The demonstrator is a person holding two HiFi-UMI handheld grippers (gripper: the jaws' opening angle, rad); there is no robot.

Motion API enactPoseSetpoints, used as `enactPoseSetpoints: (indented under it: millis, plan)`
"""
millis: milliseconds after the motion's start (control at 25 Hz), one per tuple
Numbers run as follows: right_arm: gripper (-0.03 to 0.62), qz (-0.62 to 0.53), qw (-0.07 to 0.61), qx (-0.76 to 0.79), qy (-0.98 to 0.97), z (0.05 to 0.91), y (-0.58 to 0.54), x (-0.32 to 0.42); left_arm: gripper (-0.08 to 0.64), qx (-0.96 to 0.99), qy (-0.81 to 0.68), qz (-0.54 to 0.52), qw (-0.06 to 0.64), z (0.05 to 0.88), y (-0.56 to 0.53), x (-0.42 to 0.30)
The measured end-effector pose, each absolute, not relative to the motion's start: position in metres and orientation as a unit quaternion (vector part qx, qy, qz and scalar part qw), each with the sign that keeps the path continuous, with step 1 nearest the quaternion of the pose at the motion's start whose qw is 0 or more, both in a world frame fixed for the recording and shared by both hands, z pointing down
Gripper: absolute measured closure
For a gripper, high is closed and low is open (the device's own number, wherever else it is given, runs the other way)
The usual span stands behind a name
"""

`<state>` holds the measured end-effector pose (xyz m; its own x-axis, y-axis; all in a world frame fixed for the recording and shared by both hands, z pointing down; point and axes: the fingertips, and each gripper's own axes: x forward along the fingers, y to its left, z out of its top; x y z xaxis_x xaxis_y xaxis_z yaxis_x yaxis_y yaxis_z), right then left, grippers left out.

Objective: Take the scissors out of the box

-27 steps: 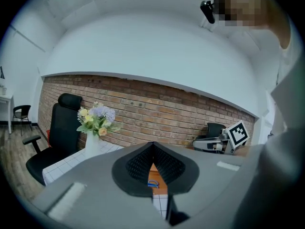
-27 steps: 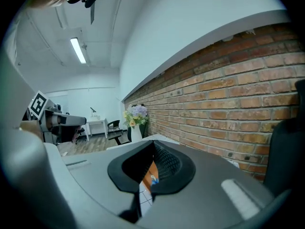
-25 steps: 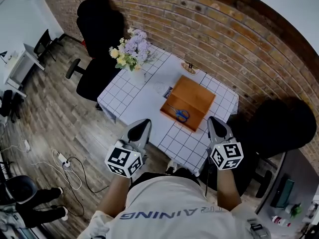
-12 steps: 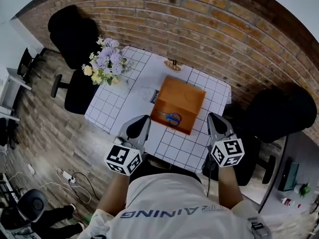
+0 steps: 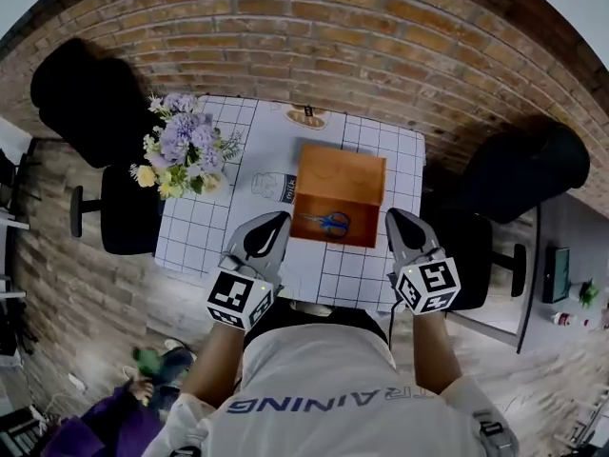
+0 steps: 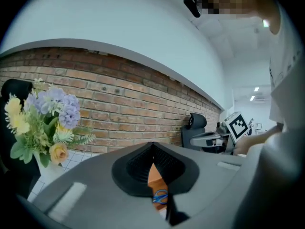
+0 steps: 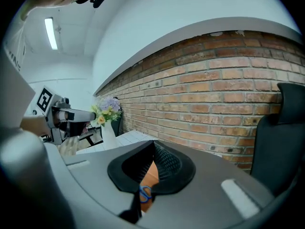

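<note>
Head view: the scissors (image 5: pixel 329 222) lie inside the open box (image 5: pixel 341 171), near its 6 o'clock wall, on the table (image 5: pixel 195 231). The left gripper (image 5: pixel 274 225) hovers at the box's 8 o'clock, and the right gripper (image 5: pixel 398 222) at its 4 o'clock.

Left gripper view: the jaws are clenched on nothing, with the scissors (image 6: pixel 160 196) beyond them.

Right gripper view: the jaws are likewise clenched and empty, with the scissors (image 7: pixel 144 192) beyond.

Grey hand-held grippers (image 5: pixel 276 222) (image 5: pixel 394 217), black-white marker cubes (image 5: pixel 240 300) (image 5: pixel 428 286), pale lettered T-shirt (image 5: pixel 324 388)
</note>
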<state>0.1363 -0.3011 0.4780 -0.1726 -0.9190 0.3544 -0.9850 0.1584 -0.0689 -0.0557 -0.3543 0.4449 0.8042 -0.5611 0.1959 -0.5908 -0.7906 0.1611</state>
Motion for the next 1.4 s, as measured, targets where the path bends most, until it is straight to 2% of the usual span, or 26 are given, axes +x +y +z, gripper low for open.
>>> enactPoseSetpoints:
  millis: [360, 480, 600, 840, 1080, 1400]
  plan:
    - [0.577, 0.183, 0.177, 0.595, -0.762, 0.506, -0.317, 0.106, 0.558, 0.942, -0.297, 0.073, 0.14, 0.457, -0.368, -0.07]
    - [0.569, 0.208, 0.22, 0.556, -0.774, 0.528, -0.32, 0.1, 0.558, 0.938, -0.304, 0.076, 0.149, 0.459, -0.366, -0.069]
    - [0.514, 0.215, 0.274, 0.511, -0.785, 0.554, -0.321, 0.093, 0.558, 0.933, -0.315, 0.081, 0.154, 0.464, -0.363, -0.07]
    - [0.471, 0.211, 0.396, 0.41, -0.794, 0.615, -0.321, 0.075, 0.558, 0.916, -0.35, 0.088, 0.176, 0.479, -0.353, -0.081]
    - [0.463, 0.219, 0.483, 0.325, -0.783, 0.67, -0.325, 0.062, 0.558, 0.903, -0.374, 0.093, 0.188, 0.488, -0.351, -0.094]
    - [0.463, 0.219, 0.558, 0.257, -0.758, 0.724, -0.324, 0.053, 0.558, 0.898, -0.38, 0.087, 0.206, 0.498, -0.35, -0.098]
